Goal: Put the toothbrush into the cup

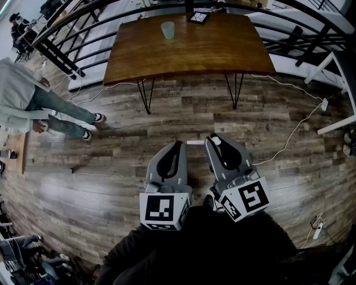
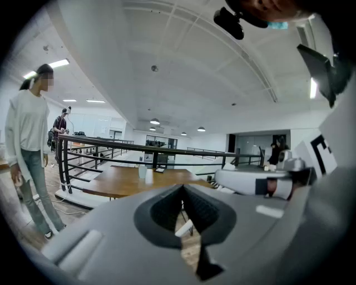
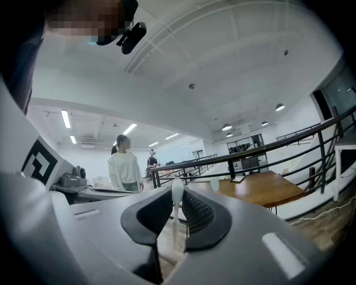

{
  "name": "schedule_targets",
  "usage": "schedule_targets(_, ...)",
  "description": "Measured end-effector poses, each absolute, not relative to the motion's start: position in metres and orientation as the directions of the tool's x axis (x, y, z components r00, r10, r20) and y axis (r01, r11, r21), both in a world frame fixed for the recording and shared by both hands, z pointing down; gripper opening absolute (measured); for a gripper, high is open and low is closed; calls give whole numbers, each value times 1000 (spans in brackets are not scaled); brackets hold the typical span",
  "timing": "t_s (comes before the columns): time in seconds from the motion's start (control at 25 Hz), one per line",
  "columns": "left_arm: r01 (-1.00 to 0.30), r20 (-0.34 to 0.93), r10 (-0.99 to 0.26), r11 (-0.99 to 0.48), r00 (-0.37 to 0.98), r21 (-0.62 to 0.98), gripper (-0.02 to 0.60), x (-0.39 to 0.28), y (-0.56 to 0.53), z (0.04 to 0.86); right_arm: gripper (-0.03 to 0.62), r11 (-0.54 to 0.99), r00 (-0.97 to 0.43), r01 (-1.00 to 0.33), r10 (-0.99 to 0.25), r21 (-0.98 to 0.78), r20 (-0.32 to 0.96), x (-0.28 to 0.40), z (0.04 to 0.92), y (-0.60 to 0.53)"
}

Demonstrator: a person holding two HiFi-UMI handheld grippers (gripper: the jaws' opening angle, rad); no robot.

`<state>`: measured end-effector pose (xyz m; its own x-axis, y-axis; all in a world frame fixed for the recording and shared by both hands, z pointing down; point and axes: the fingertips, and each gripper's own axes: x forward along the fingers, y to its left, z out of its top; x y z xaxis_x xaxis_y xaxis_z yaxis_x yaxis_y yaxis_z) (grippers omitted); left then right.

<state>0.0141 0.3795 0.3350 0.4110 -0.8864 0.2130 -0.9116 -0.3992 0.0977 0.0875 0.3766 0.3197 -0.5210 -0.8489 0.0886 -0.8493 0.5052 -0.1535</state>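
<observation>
The pale green cup (image 1: pixel 167 30) stands on the far side of the wooden table (image 1: pixel 222 50), well ahead of both grippers. My right gripper (image 1: pixel 214 139) is shut on a white toothbrush (image 1: pixel 196 142), which sticks out to the left across the jaw tips. In the right gripper view the toothbrush (image 3: pixel 177 211) stands upright between the jaws of the right gripper (image 3: pixel 177 192), with the cup (image 3: pixel 214 184) far off. My left gripper (image 1: pixel 177 145) is shut with nothing in it, beside the brush's free end. The left gripper view shows the left gripper (image 2: pixel 182 189) and the cup (image 2: pixel 142 171) on the table.
A dark flat object (image 1: pixel 198 17) lies at the table's far edge. A black railing (image 1: pixel 61 55) runs behind and left of the table. A person (image 1: pixel 22 94) stands at the left. A white cable (image 1: pixel 289 139) trails over the wooden floor at the right.
</observation>
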Motion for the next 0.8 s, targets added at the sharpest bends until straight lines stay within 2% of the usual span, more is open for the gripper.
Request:
schedule_targets(0.48, -890, 127, -881, -447, 455, 85, 8, -46, 305, 301, 52, 497, -502, -863, -864, -88, 36, 21, 285, 311)
schedule_targets(0.8, -869, 119, -862, -484, 493, 99, 8, -43, 288, 300, 52, 441, -442, -896, -897, -52, 17, 33, 272, 292)
